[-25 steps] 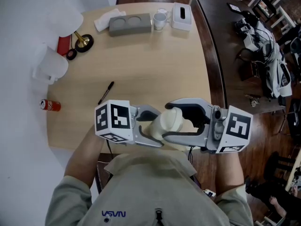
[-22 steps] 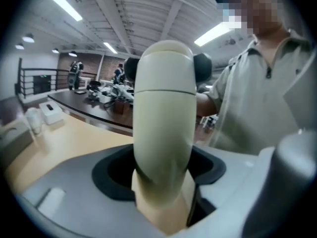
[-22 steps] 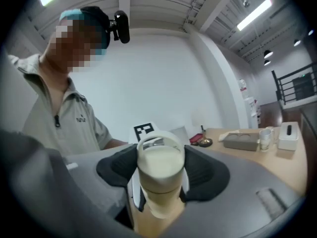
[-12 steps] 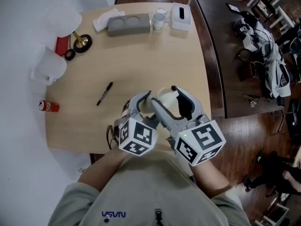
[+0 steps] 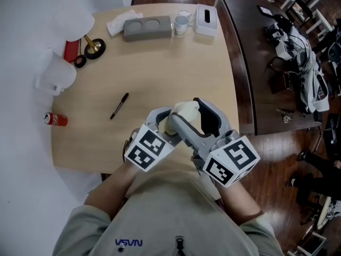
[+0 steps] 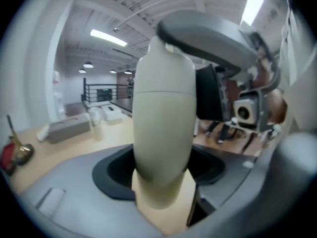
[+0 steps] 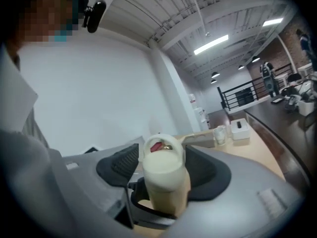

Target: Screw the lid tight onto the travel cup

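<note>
Head view: we held the travel cup (image 5: 184,110) at the pale wooden bench's (image 5: 160,57) near edge. Left gripper (image 6: 161,182) view: jaws clamped on its body, bracing it. Right gripper (image 7: 163,167) view: jaws clamped on the lid (image 7: 162,152), seemingly for twisting; strip lights (image 7: 211,43) ran overhead.

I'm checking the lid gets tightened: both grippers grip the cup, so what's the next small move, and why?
Probably roll the right gripper to twist the lid tighter while the left gripper holds the travel cup steady: the right clamps the lid, the left the body, so only turning seems left.
</note>
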Action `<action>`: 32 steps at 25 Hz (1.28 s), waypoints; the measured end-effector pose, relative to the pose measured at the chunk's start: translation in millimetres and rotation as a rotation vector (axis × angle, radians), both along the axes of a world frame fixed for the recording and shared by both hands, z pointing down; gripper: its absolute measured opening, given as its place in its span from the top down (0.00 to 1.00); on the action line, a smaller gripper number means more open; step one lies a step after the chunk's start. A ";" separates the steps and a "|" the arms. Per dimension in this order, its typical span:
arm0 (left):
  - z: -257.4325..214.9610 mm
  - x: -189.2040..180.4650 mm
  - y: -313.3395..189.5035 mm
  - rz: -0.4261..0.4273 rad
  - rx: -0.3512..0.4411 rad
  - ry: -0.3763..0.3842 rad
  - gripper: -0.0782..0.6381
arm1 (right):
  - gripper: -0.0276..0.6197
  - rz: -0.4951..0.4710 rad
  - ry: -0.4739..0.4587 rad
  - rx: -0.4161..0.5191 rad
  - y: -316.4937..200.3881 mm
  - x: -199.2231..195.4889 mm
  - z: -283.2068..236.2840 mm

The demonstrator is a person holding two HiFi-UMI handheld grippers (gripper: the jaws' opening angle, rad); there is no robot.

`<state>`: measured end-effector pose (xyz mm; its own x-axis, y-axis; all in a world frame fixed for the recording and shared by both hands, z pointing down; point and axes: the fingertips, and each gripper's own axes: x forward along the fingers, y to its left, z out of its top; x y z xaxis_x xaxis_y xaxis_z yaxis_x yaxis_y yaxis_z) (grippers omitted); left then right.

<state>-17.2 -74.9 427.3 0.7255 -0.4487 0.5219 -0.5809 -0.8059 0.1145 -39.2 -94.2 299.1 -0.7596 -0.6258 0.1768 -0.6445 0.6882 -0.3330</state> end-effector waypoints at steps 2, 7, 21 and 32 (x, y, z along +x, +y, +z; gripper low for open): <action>-10.6 8.8 16.9 0.163 -0.071 0.092 0.45 | 0.51 -0.128 -0.024 0.029 10.5 -1.0 -11.5; -35.8 12.5 64.3 0.512 -0.249 0.220 0.45 | 0.51 -0.418 -0.051 0.049 39.8 3.2 -30.7; -56.3 10.3 113.1 0.847 -0.424 0.249 0.45 | 0.50 -0.732 -0.152 -0.078 71.0 -10.4 -27.0; -29.5 11.7 60.1 0.507 -0.238 0.087 0.45 | 0.50 -0.486 -0.036 -0.061 35.2 -3.4 -6.2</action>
